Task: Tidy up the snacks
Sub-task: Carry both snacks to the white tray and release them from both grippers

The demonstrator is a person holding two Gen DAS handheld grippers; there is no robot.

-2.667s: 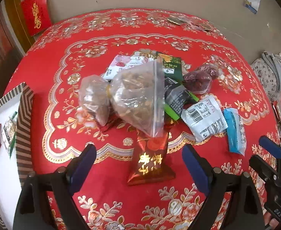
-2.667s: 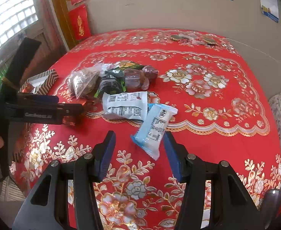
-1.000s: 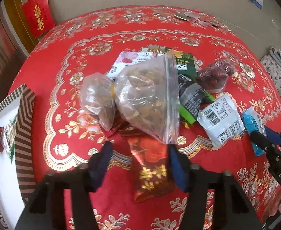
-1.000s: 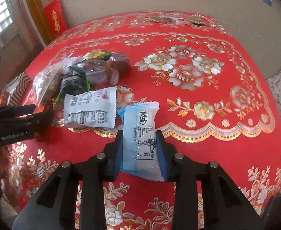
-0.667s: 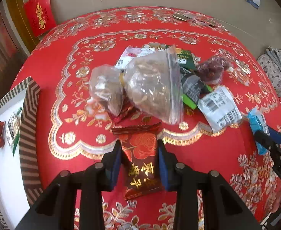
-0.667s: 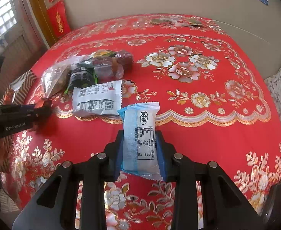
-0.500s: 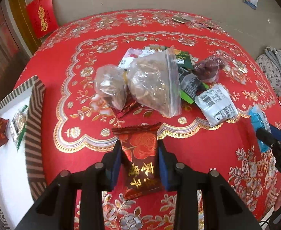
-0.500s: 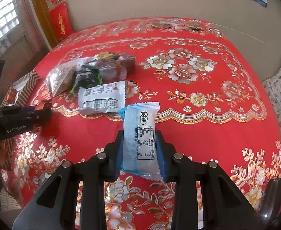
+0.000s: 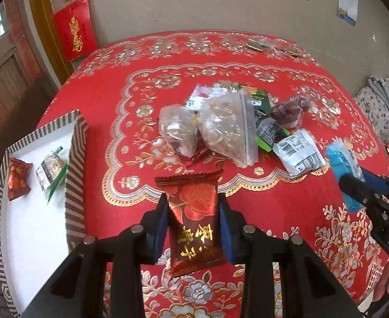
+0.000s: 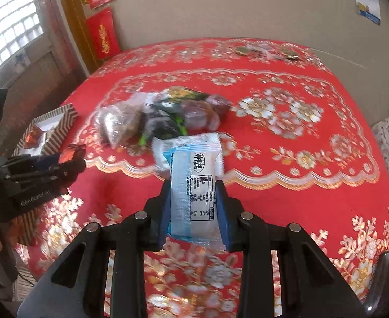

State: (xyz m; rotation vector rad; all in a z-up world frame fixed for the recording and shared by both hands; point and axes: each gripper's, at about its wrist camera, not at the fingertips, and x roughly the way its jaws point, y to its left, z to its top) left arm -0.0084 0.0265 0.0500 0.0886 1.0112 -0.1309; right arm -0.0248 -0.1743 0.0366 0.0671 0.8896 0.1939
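Now each hand-held gripper: left (image 9: 192,221) clamping red packet (image 9: 193,218), right (image 10: 193,209) blue packet (image 10: 193,188).

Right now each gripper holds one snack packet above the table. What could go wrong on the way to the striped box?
1. The left gripper pinches only the sides of the red packet; the glossy wrapper may slip out.
2. The right gripper with the blue packet would probably have to pass the left one to reach the striped box; they might collide.
3. A low carry could drag the clear bags.

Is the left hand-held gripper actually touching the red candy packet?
Touching. The left wrist view shows the left hand-held gripper with both blue pads pressed against the red candy packet, held clear of the tablecloth.
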